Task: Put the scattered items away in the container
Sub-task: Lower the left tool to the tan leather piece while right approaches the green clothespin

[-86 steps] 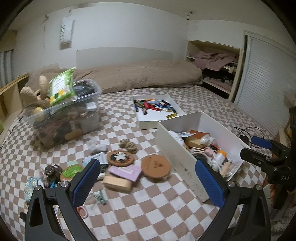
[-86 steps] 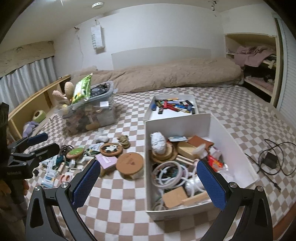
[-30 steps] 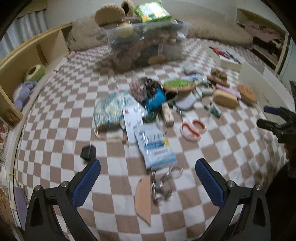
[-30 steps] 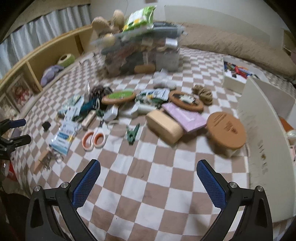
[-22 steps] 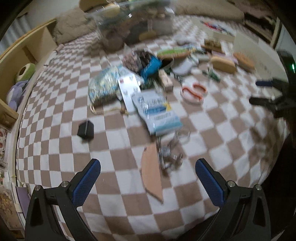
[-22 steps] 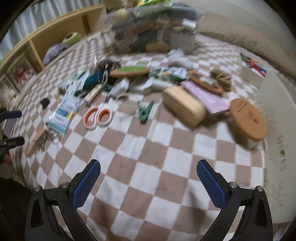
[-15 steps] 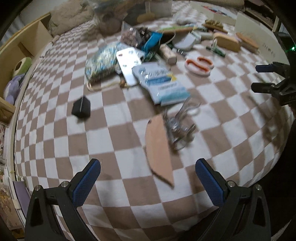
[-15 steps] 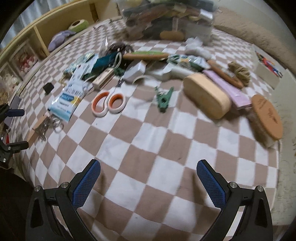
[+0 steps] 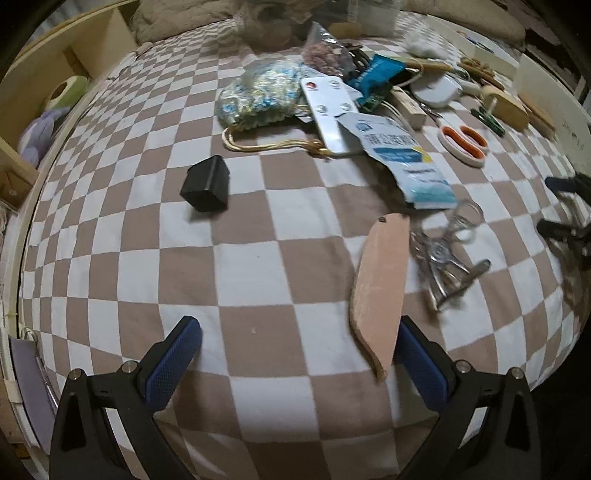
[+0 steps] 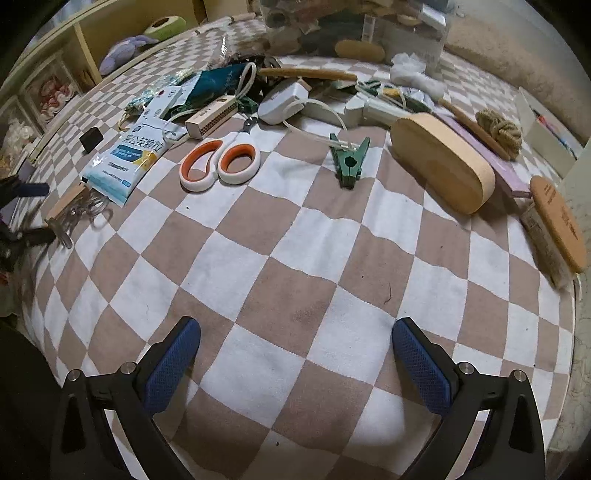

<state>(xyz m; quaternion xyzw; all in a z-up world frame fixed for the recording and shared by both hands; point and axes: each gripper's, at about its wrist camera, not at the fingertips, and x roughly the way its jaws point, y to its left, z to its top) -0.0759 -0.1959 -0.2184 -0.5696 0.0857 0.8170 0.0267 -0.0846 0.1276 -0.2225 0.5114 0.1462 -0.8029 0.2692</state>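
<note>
Scattered items lie on a checkered bed cover. In the left wrist view my left gripper [image 9: 295, 350] is open and empty, low over the cover; a tan leather tag [image 9: 380, 288] with a bunch of keys [image 9: 443, 254] lies by its right finger, and a black cube [image 9: 205, 183] lies further off. In the right wrist view my right gripper [image 10: 295, 354] is open and empty above bare cover. Ahead of it lie orange-handled scissors [image 10: 218, 162], a green clip [image 10: 347, 158], a wooden oval box [image 10: 441, 162] and a round wooden brush [image 10: 557, 225]. The white container's wall [image 9: 554, 96] shows far right.
A blue-white packet [image 10: 125, 158], a harmonica [image 10: 208, 120], a white charger [image 10: 282, 101], a rope knot [image 10: 498, 131] and a beaded pouch [image 9: 255, 96] lie in the pile. A clear bin [image 10: 354, 29] stands behind. Wooden shelves [image 9: 44, 92] line the left bed edge.
Both grippers have dropped lower and closer to the cover. The left one has moved towards the leather tag and keys; the right one nearer the scissors and clip. Both stay open.
</note>
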